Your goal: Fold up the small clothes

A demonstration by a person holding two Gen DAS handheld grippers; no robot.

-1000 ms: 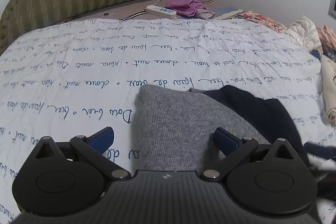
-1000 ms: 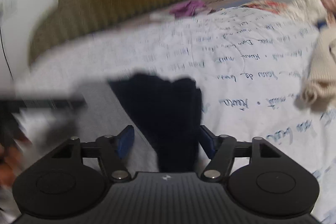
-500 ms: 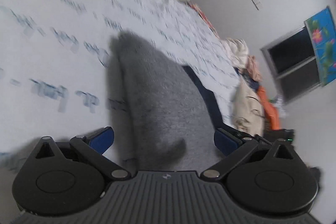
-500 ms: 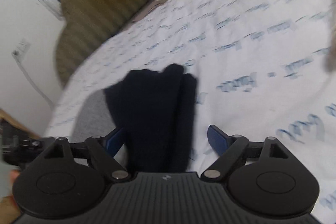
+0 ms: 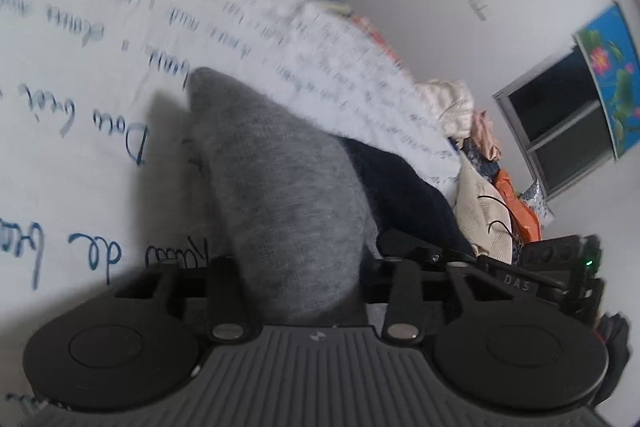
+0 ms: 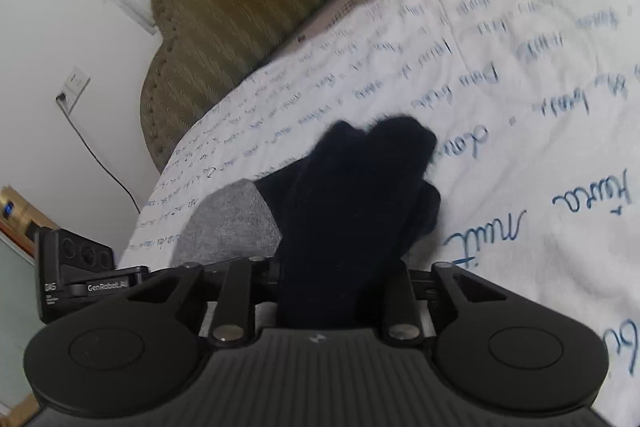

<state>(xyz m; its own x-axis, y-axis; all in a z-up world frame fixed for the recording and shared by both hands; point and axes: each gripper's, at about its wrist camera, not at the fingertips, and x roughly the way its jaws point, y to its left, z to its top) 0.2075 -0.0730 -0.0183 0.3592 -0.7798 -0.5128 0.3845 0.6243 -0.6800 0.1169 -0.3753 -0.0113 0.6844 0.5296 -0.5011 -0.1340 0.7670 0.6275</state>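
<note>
Left wrist view: left gripper [image 5: 304, 291] has just been closing, jaws drawn in onto the near end of the grey knit piece [image 5: 280, 195], pads hidden by the fabric but the cloth bunches between them, so it reads as pinched. Grey piece runs away from the tool toward the far left of the bed sheet [image 5: 80, 75], long axis roughly along the gripper's pointing line. Navy piece [image 5: 400, 187] lies just right of it, touching or overlapping, can't tell which. Right wrist view: right gripper [image 6: 340, 291] has also just been closing, clamped on the near end of that navy piece [image 6: 360, 195], which stretches away to a lumpy far end; grey piece [image 6: 232, 223] shows just left of it. Each hand has its own near edge, so the likely fold carries near ends toward far ends. Clothes pile [image 5: 480, 163] sits at the right edge; headboard [image 6: 248, 7] is far.
</note>
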